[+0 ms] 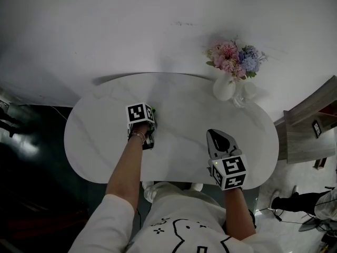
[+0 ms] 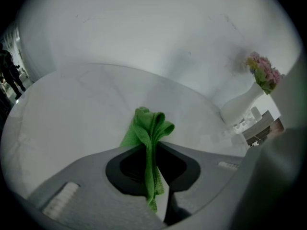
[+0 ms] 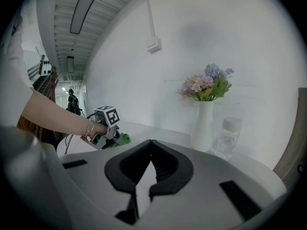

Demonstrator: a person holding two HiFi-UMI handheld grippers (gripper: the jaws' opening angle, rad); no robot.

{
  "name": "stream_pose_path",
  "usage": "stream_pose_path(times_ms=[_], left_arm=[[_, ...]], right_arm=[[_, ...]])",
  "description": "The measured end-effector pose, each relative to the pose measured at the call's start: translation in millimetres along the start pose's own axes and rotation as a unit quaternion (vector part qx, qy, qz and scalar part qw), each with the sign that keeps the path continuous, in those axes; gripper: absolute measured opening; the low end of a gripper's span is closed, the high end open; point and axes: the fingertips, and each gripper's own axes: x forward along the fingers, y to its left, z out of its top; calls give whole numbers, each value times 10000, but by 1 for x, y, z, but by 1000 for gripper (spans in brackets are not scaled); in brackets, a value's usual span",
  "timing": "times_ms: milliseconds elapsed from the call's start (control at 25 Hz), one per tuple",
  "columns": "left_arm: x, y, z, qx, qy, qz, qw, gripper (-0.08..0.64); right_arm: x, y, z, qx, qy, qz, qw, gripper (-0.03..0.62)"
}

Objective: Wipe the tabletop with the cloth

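Note:
A green cloth [image 2: 151, 126] is pinched in a bunched fold between the jaws of my left gripper [image 2: 152, 147], and its free end touches the white marble tabletop [image 2: 72, 119]. Seen from the head view, the left gripper [image 1: 149, 111] is over the middle of the oval table [image 1: 105, 141], with only a speck of the cloth [image 1: 154, 110] showing past its marker cube. My right gripper [image 1: 213, 133] hovers near the table's front right, shut with nothing in it. Through the right gripper view its jaws [image 3: 151, 143] are together, and the left gripper [image 3: 108, 126] with the cloth [image 3: 123, 138] lies beyond.
A white vase [image 1: 224, 88] of pink and blue flowers [image 1: 234, 57] stands at the table's back right by the wall, with a clear plastic bottle [image 3: 229, 137] beside it. A wooden cabinet [image 1: 308, 130] is right of the table. A person [image 2: 9, 71] stands far off to the left.

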Motion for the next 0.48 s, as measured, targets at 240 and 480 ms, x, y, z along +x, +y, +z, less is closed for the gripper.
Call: stream_pose_path(times_ms=[240, 480], left_arm=[[3, -21, -5, 88, 9, -69, 9999, 57], [6, -44, -11, 48, 61, -348, 9994, 56]], right_arm=[[-12, -12, -3, 38, -42, -83, 9999, 2], [-21, -22, -6, 96, -54, -137, 9998, 2]])
